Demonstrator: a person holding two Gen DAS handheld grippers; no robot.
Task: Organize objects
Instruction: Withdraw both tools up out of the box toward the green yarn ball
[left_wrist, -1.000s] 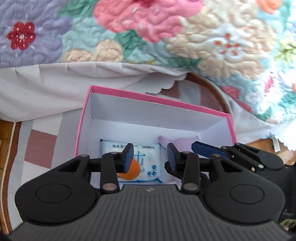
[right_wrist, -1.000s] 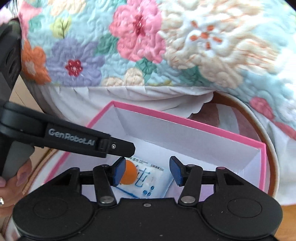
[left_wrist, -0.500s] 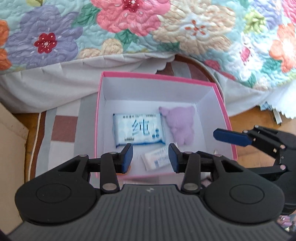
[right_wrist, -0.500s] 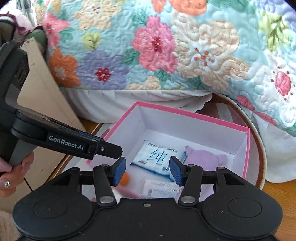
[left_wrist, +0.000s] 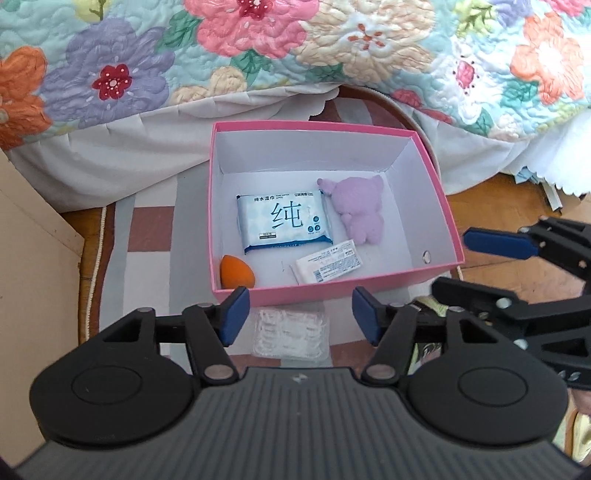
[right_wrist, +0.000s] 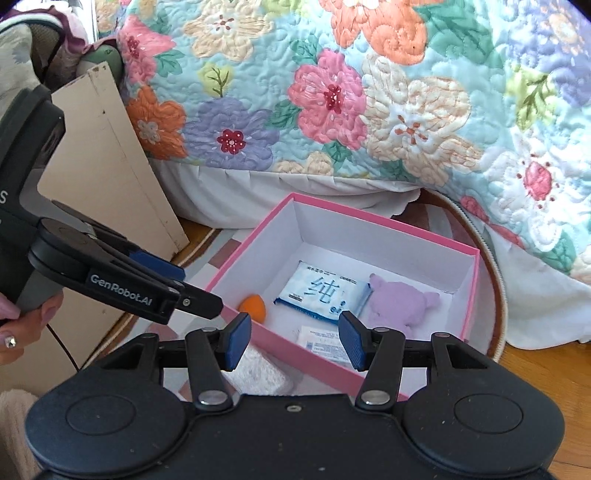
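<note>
**Me:** Both sets of jaws stood about half open and empty — the left gripper (left_wrist: 298, 314) had just been opening, nothing between its pads; the right gripper (right_wrist: 294, 339) gripped nothing either.

**Colleague:** And the risk?

**Me:** Largest first: the pink box (left_wrist: 439, 206) already held the wipes pack (left_wrist: 282, 223), plush toy (left_wrist: 356, 206), sachet (left_wrist: 327, 266) and orange sponge (left_wrist: 234, 273). Only the clear packet (left_wrist: 290, 332) lay outside, just beside the near wall. I judged a low reach could shove the box — or crush that flimsy packet.
</note>
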